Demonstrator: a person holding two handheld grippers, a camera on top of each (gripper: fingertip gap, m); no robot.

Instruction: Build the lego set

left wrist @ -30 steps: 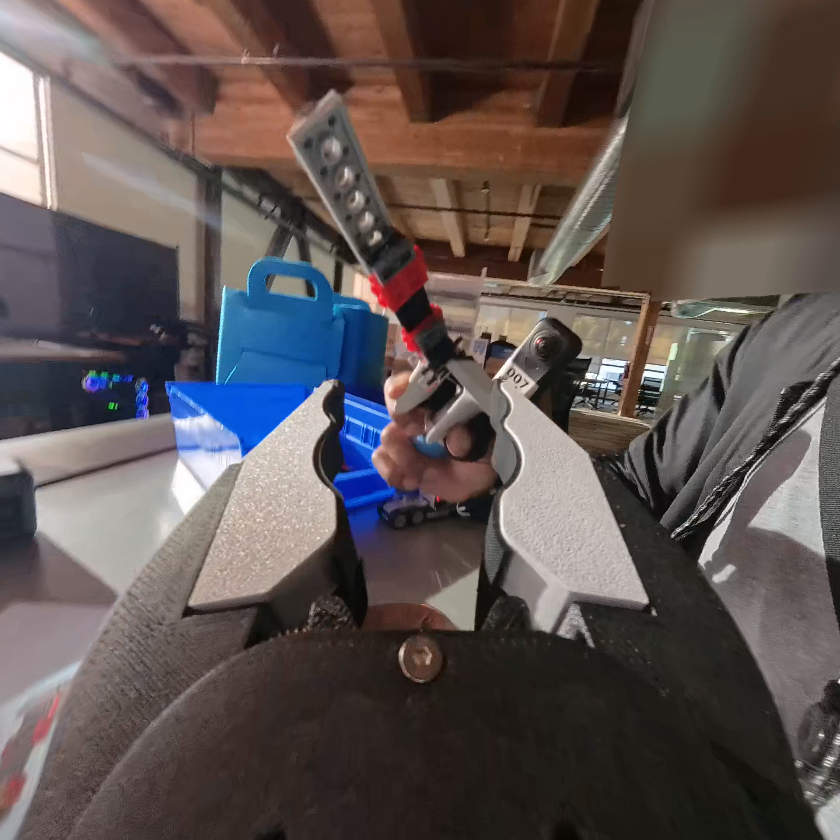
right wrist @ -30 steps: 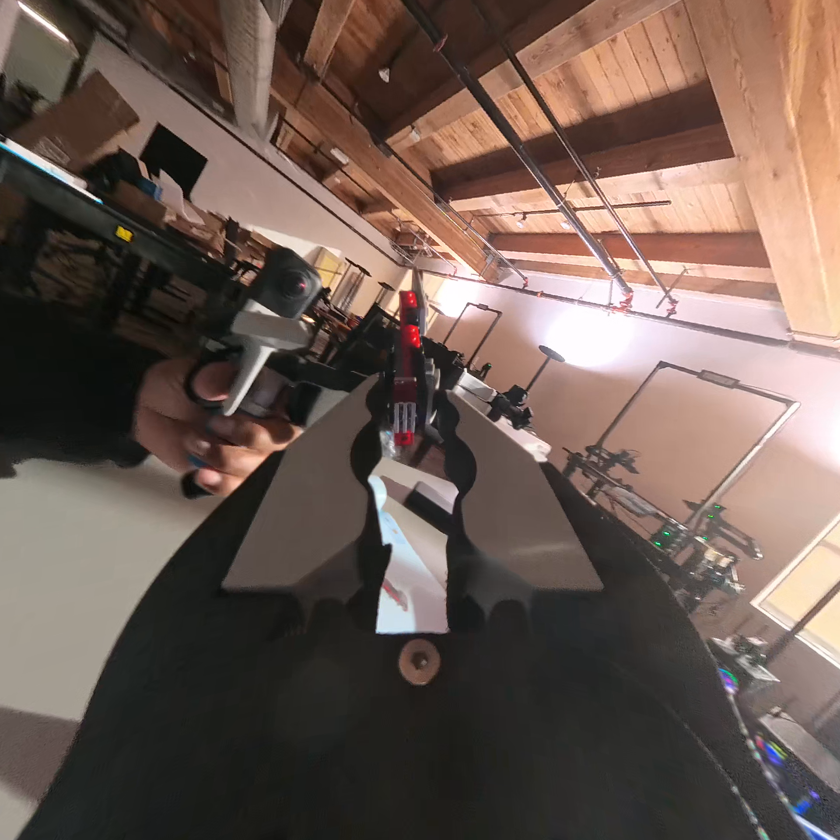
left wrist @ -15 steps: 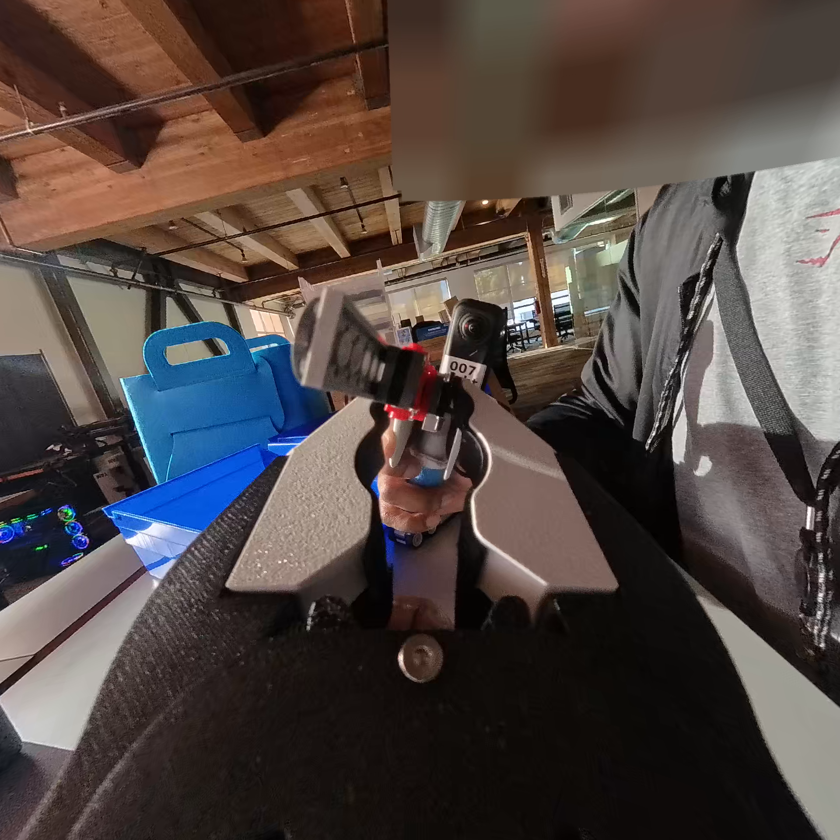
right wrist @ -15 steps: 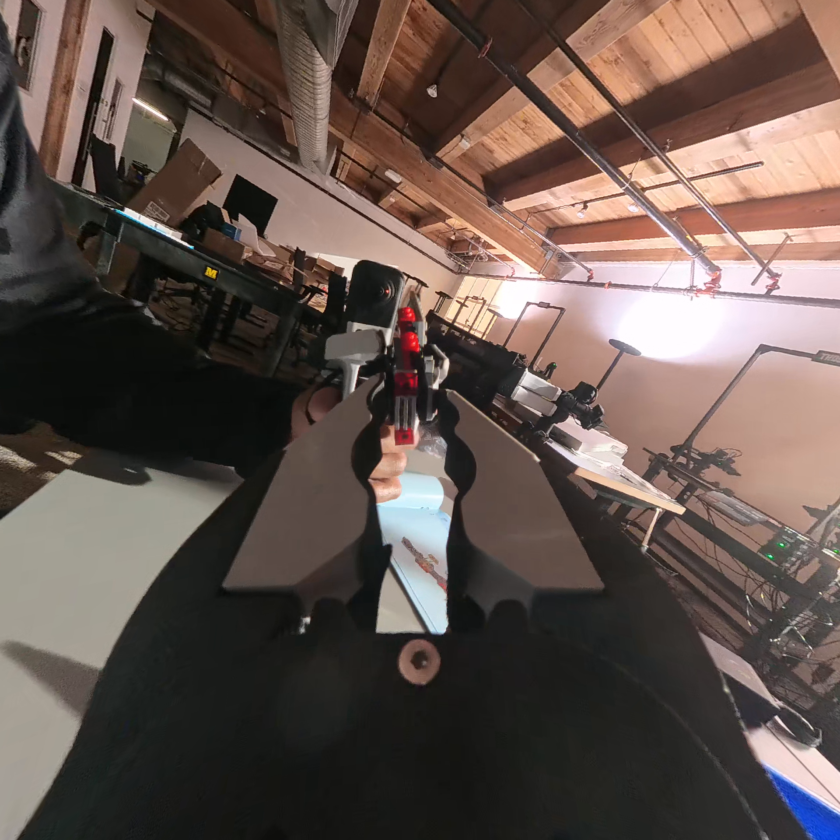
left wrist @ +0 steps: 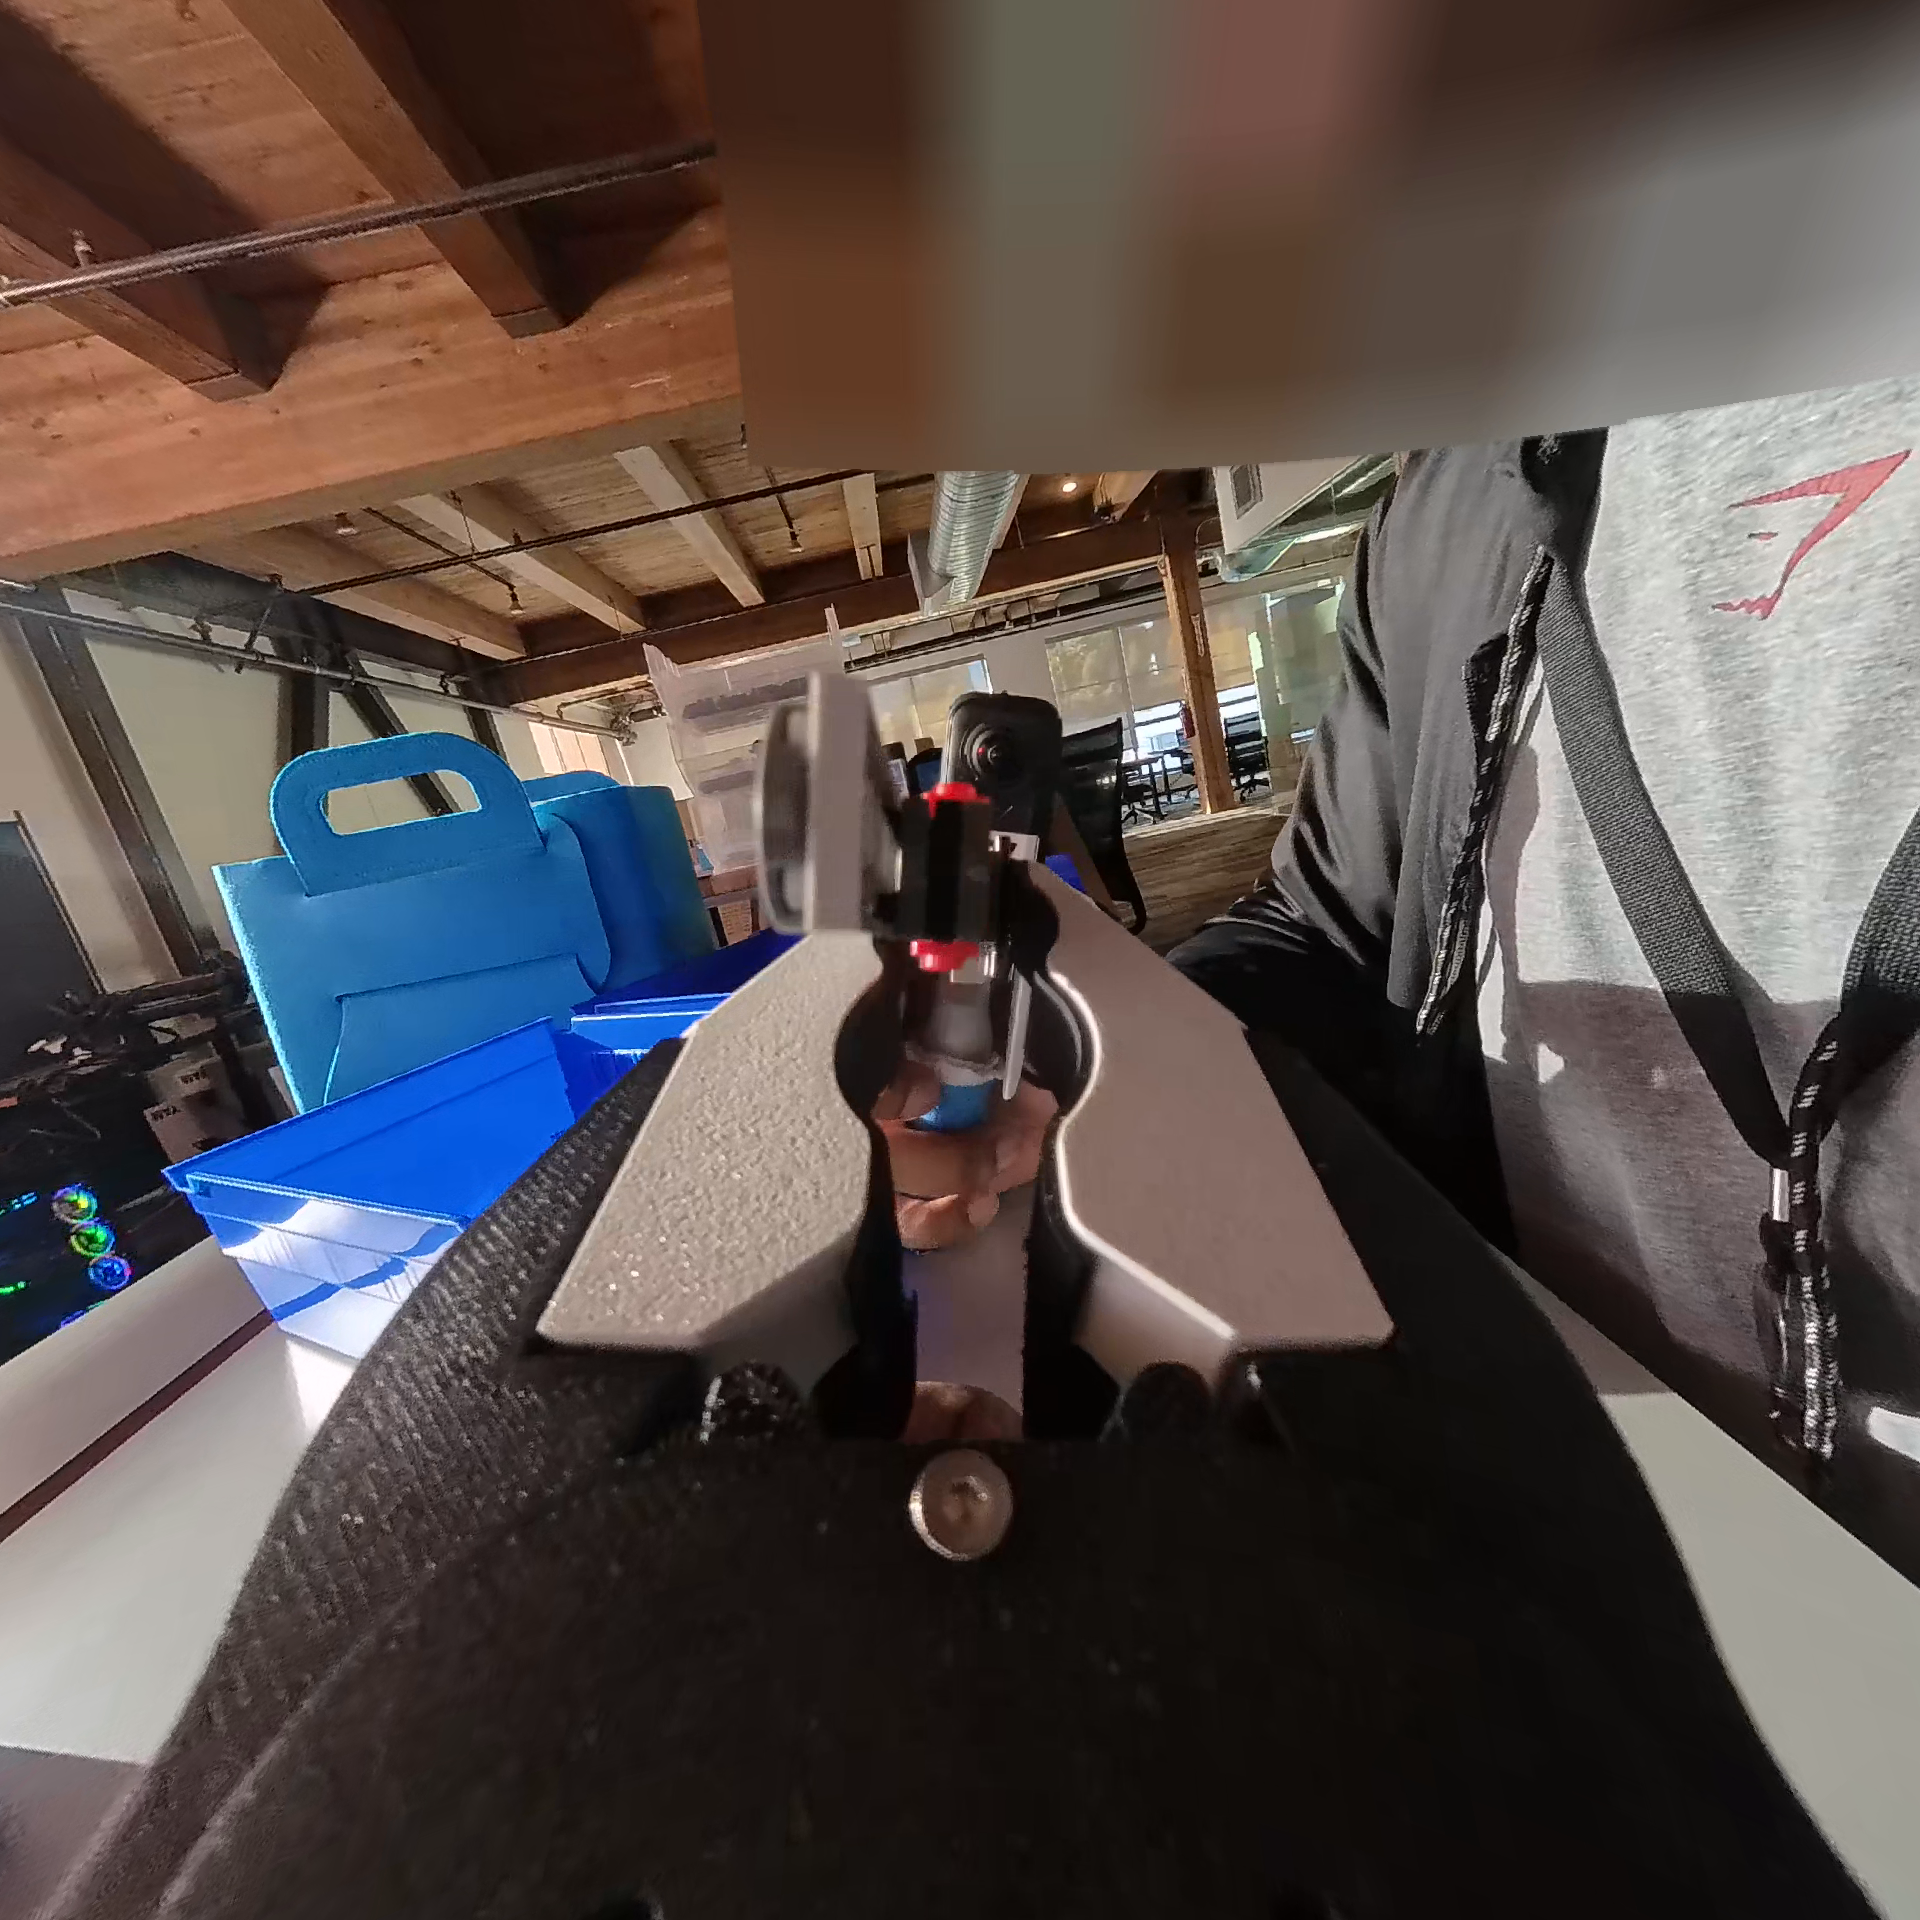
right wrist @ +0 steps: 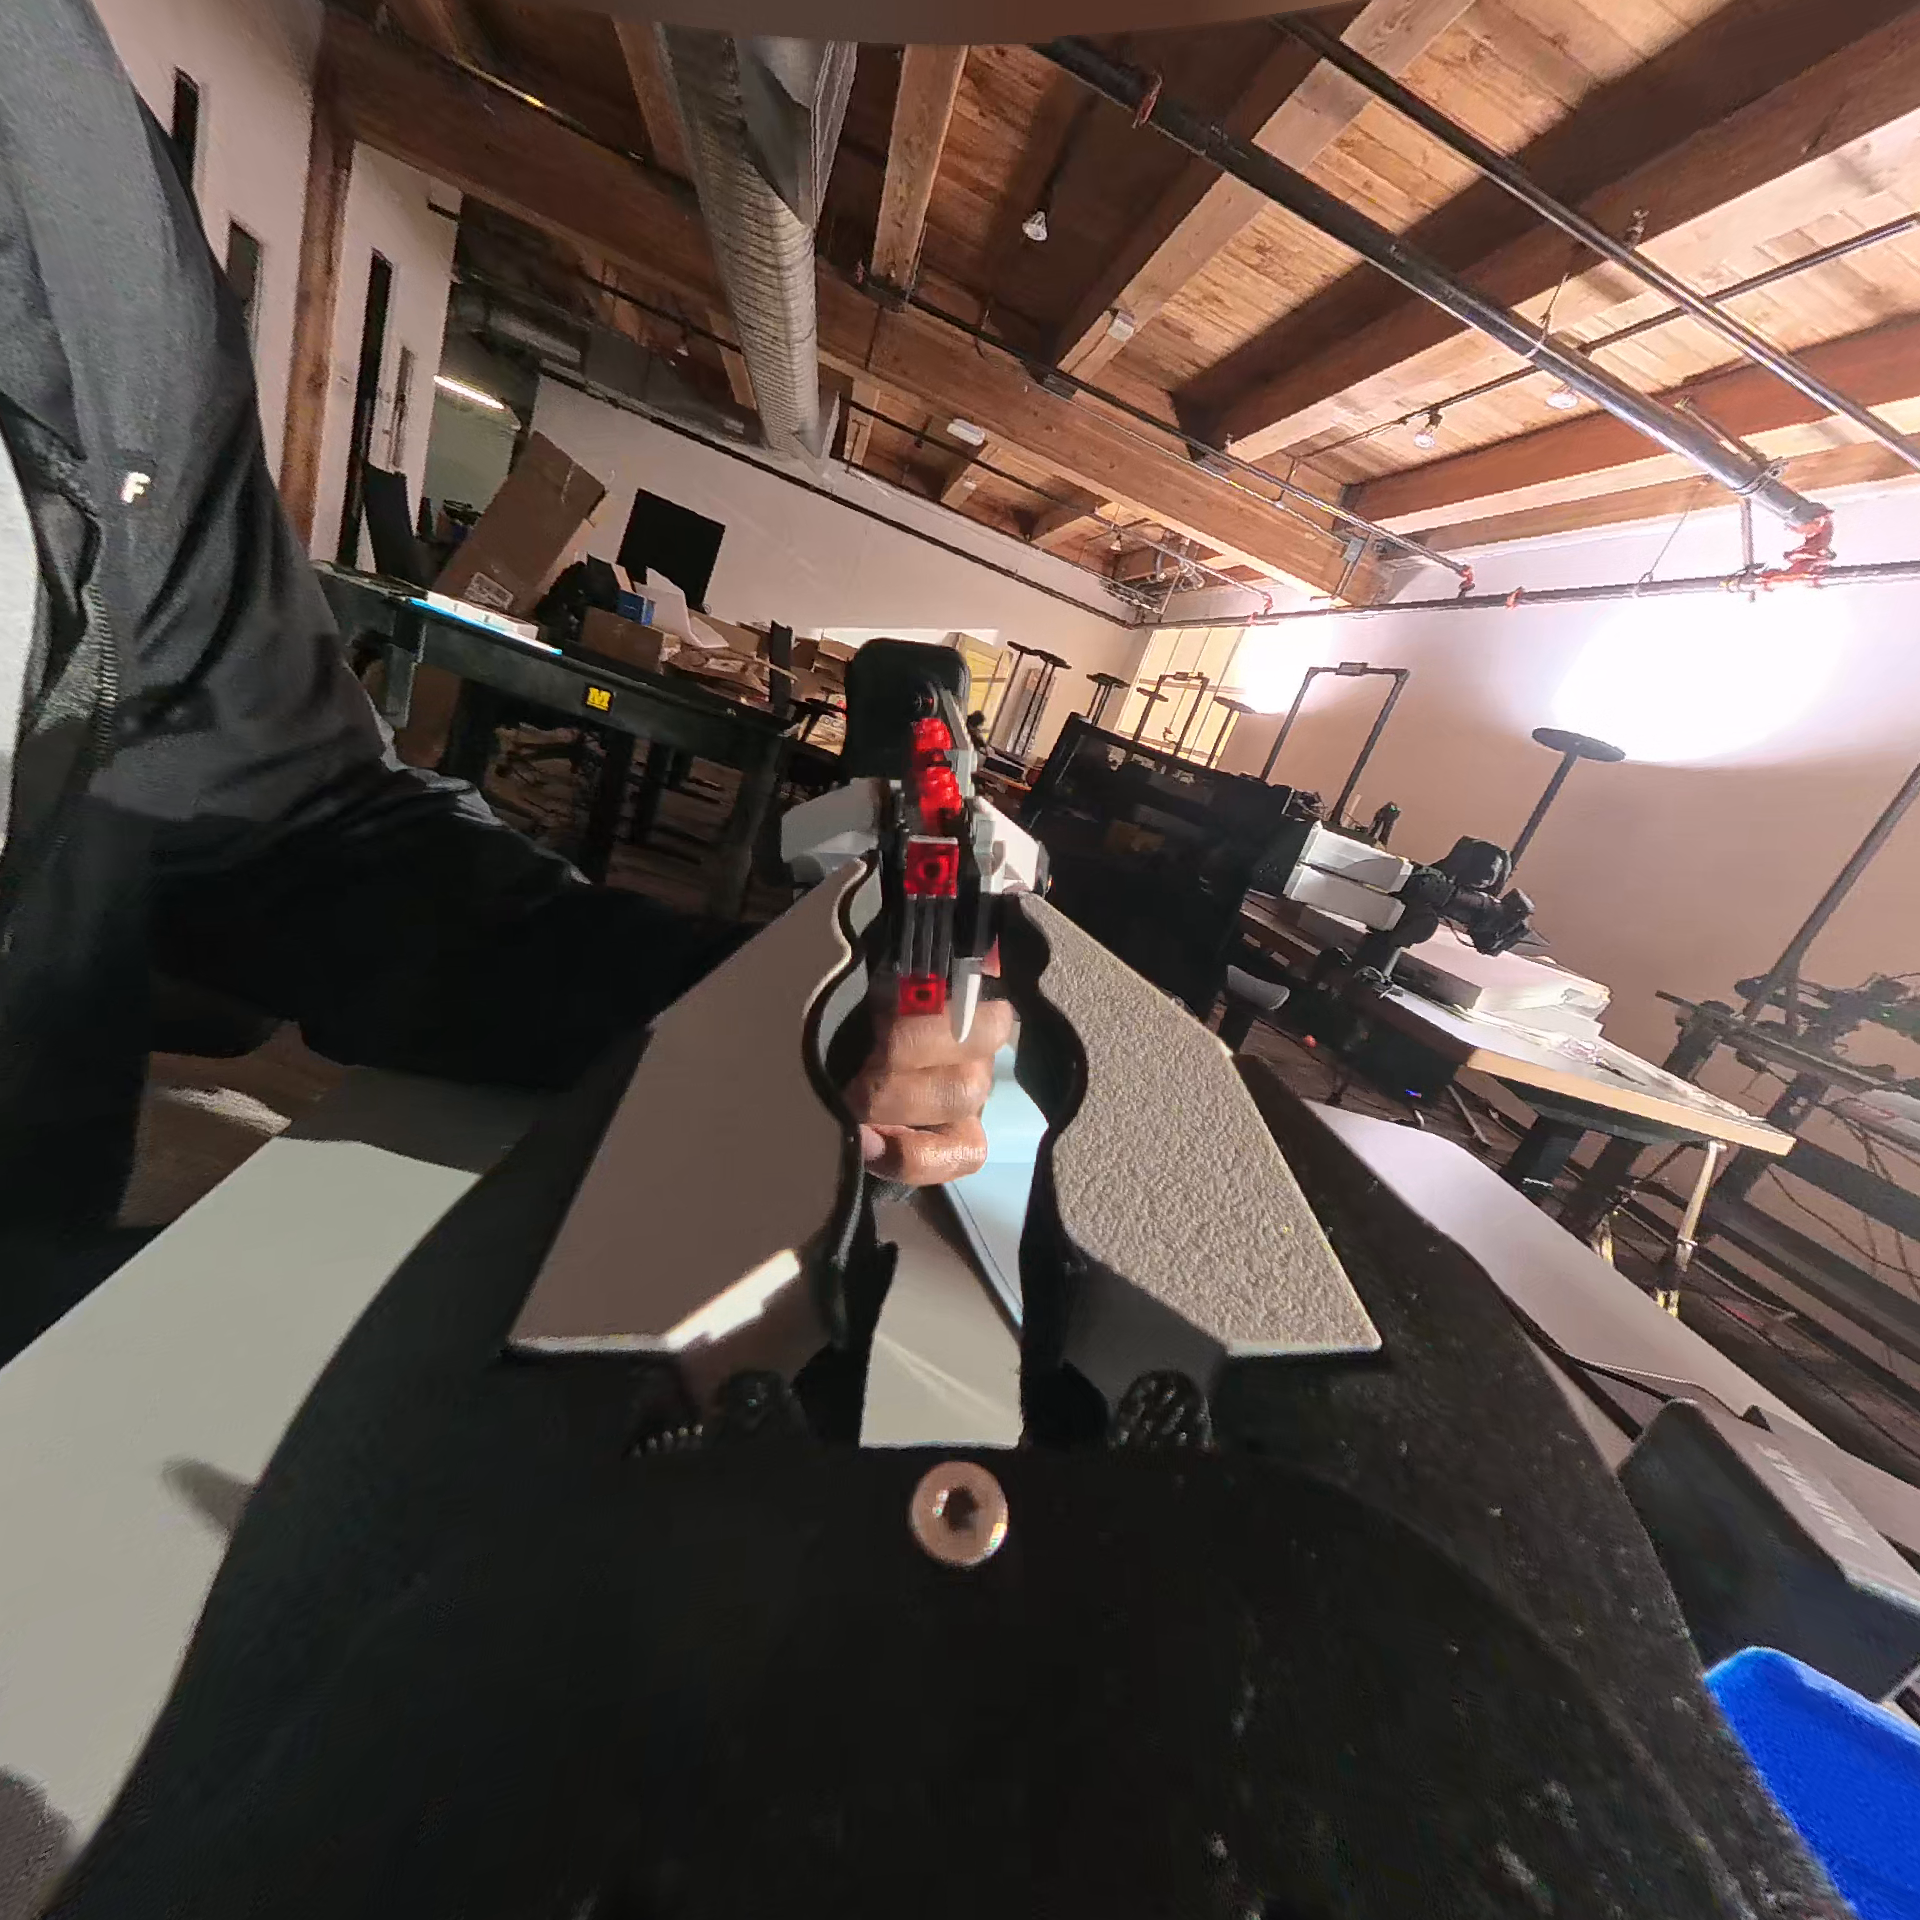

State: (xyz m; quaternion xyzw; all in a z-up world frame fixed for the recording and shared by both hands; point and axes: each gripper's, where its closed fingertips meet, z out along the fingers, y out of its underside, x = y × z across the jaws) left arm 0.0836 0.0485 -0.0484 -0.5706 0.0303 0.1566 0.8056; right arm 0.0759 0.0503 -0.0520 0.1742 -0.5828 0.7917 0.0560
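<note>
A small lego assembly is held in the air between my two grippers, which face each other. In the left wrist view it (left wrist: 940,883) shows a grey studded plate end-on with black and red parts. In the right wrist view it (right wrist: 928,883) is a narrow black stack with red bricks. My left gripper (left wrist: 956,925) has its jaws drawn in around the black part. My right gripper (right wrist: 940,904) is shut on the assembly's other end. The opposite gripper's fingers (right wrist: 1013,862) flank the assembly. A hand (right wrist: 925,1112) grips that gripper's handle.
Blue bins (left wrist: 395,1174) and a blue felt bag (left wrist: 416,914) stand at the left on the white table (left wrist: 125,1455). The person's torso (left wrist: 1714,935) is close on the right. A black box (right wrist: 1787,1507) and a blue object (right wrist: 1818,1787) sit at the lower right. Only a small space, under 4 cm, lies between the two pairs of fingers.
My left gripper has swung to face the right one and closed from wide open onto the assembly. The assembly has tipped from pointing up to end-on toward the left camera.
</note>
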